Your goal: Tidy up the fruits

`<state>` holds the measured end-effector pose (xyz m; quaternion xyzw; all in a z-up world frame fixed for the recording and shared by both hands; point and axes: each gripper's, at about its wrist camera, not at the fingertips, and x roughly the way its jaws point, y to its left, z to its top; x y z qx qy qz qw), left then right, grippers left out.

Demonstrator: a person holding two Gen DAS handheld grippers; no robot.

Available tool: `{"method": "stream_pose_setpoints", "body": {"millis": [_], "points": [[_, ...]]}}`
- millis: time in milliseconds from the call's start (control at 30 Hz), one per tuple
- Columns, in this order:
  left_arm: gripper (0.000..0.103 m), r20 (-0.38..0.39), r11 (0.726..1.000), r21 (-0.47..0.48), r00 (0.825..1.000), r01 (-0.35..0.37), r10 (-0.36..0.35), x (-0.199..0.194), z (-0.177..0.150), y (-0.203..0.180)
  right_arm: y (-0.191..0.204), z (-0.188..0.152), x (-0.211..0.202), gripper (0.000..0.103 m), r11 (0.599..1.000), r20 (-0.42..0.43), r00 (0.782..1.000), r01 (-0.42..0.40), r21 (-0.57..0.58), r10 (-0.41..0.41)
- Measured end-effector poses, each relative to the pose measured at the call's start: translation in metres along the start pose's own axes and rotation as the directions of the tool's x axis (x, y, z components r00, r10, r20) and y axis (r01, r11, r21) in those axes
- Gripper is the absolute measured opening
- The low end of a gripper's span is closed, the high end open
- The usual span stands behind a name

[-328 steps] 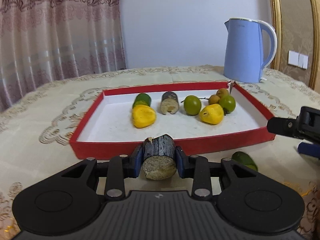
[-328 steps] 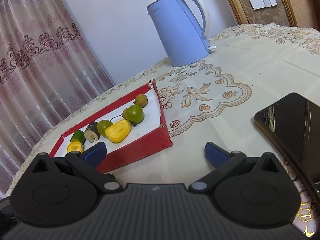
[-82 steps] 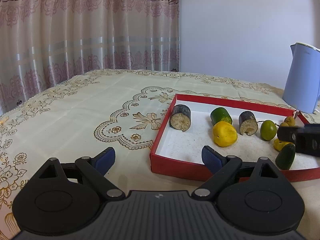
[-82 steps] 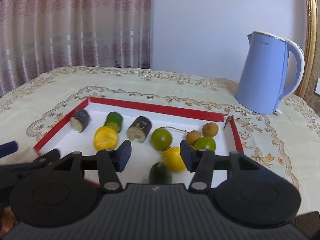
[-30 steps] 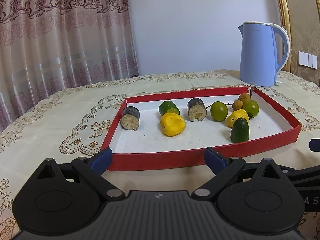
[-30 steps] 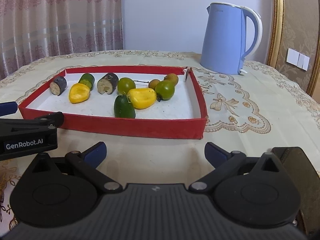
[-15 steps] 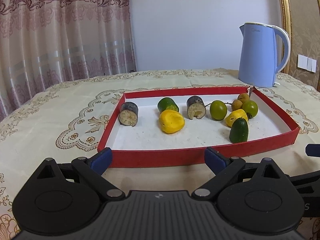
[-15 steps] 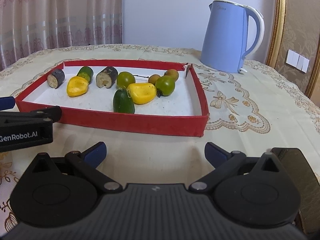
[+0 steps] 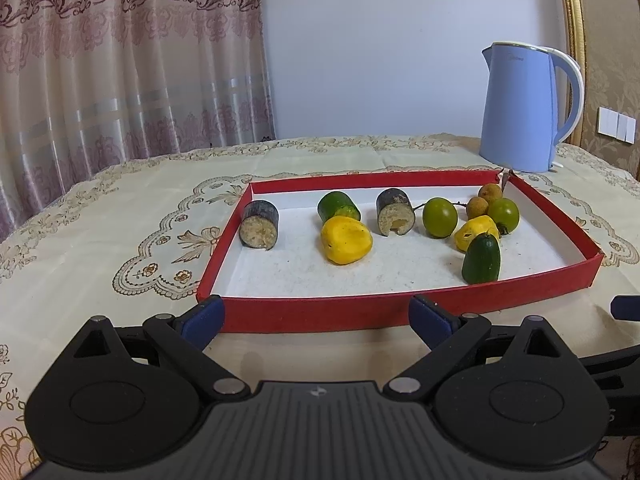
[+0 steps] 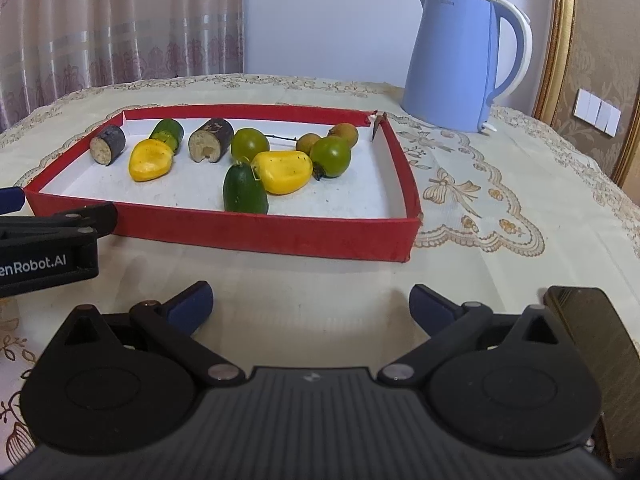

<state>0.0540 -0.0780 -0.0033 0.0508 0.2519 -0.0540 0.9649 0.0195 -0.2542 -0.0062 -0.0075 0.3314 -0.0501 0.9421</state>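
My left gripper point(image 9: 316, 314) hangs just short of the tray's near wall, jaws spread wide with nothing between them. My right gripper point(image 10: 310, 302) sits a little further back from the tray point(image 10: 256, 232), jaws just as wide and empty, over bare tablecloth point(image 10: 304, 276); a dark phone point(image 10: 592, 332) lies at its right side. Every fruit I can see is inside the red tray. Nearest is the dark green fruit point(image 9: 481, 258), close to the front wall and touching a yellow piece point(image 9: 474, 234). A second yellow piece point(image 9: 346, 239) lies mid-tray. Behind them runs a row: a dark cane stub point(image 9: 259, 229) by the left wall, a green cylinder point(image 9: 338, 206), another cane stub point(image 9: 395, 212), a round green fruit point(image 9: 439, 212) and another point(image 9: 503, 211), then two small brown fruits point(image 9: 483, 198) near the far right corner. Beyond the tray stands a blue kettle point(image 9: 520, 108), with a curtain point(image 9: 120, 60) behind the table on the left.
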Motion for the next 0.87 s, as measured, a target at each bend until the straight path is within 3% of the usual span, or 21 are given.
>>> {"method": "stream_pose_setpoints", "body": {"millis": [867], "points": [[0.099,-0.007,1.000,-0.022,1.000,0.000,0.000,0.0015,0.0000,0.0035,-0.0068,-0.0001,0.0036,0.103,0.999,-0.014,0.999,-0.028,0.034,0.028]]}}
